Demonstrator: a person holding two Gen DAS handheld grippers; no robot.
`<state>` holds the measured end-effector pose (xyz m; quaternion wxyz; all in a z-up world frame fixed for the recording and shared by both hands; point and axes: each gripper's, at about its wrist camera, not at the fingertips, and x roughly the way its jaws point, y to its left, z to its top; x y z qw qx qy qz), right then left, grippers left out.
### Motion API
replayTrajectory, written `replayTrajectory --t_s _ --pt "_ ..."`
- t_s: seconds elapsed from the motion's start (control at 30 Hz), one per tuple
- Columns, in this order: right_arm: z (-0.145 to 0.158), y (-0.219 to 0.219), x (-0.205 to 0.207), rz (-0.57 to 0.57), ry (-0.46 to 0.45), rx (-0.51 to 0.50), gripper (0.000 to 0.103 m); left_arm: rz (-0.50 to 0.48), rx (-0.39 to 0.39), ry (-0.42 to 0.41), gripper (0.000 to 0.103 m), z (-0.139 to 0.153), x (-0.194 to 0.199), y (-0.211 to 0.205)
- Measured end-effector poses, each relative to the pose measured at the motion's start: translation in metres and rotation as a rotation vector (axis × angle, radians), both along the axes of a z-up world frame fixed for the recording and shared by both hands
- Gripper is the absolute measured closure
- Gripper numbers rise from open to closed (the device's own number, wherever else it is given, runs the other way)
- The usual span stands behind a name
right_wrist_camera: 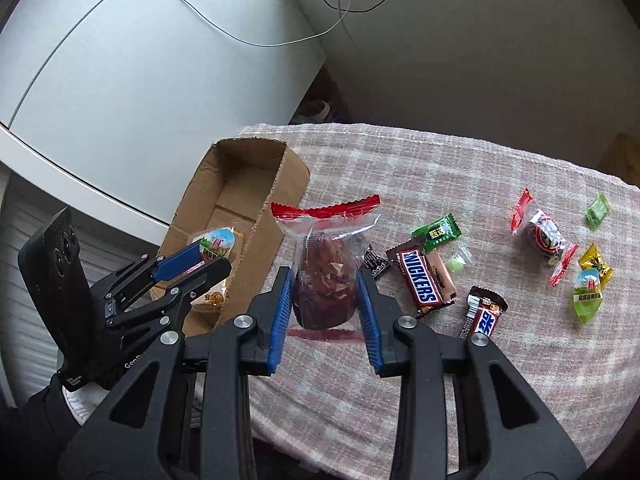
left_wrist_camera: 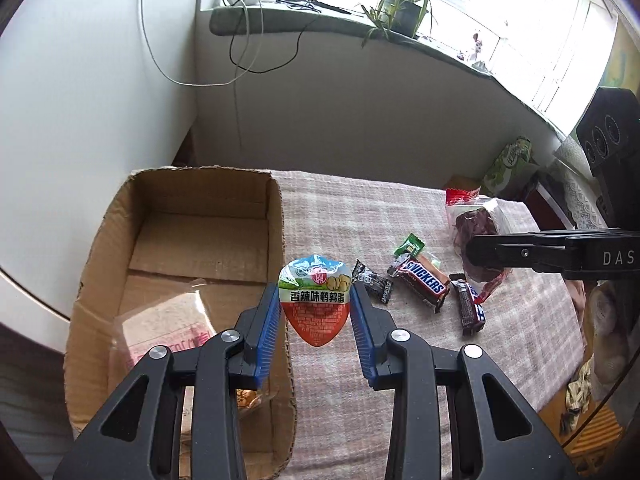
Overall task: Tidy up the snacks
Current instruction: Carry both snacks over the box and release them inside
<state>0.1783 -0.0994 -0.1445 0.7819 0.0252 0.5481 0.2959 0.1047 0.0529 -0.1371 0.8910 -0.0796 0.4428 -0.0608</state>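
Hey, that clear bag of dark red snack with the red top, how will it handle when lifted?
Probably floppy: the bag is thin clear film, crinkled above its contents. Its dark lump sits low, so it's likely bottom-heavy. The right hand-held gripper squeezing that lump seems secure.

White wall, bright window, potted plant.

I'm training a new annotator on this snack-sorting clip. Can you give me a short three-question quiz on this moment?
1. True or false: the left tool holds a Snickers bar.
2. Where does the Snickers bar lie? A) in the cardboard box B) on the checked cloth C) on the windowsill
3. Fill in: the right tool grips a clear bag with a ____ top edge.

Key
1. False: it holds the quail egg pack, at the cardboard box wall.
2. B: on the checked cloth.
3. Red: it grips the clear bag of dark snack.
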Motion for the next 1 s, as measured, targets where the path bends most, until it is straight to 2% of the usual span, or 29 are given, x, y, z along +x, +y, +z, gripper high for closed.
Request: replayTrajectory --t_s 0.47,0.8,1.0 --pt "-0.012 0.101 0.011 0.133 -0.020 -0.039 0.069 0.142 -0.018 0.003 0.070 0.000 0.013 0.075" --pt "-0.038 0.145 0.027 0.158 0.011 -0.060 0.069 0.203 -0.024 0.035 0.070 -0.012 0.027 0.102" --pt "-0.053 0.157 0.032 0.166 0.027 -0.075 0.069 0.210 -0.018 0.046 0.070 -0.016 0.033 0.107"
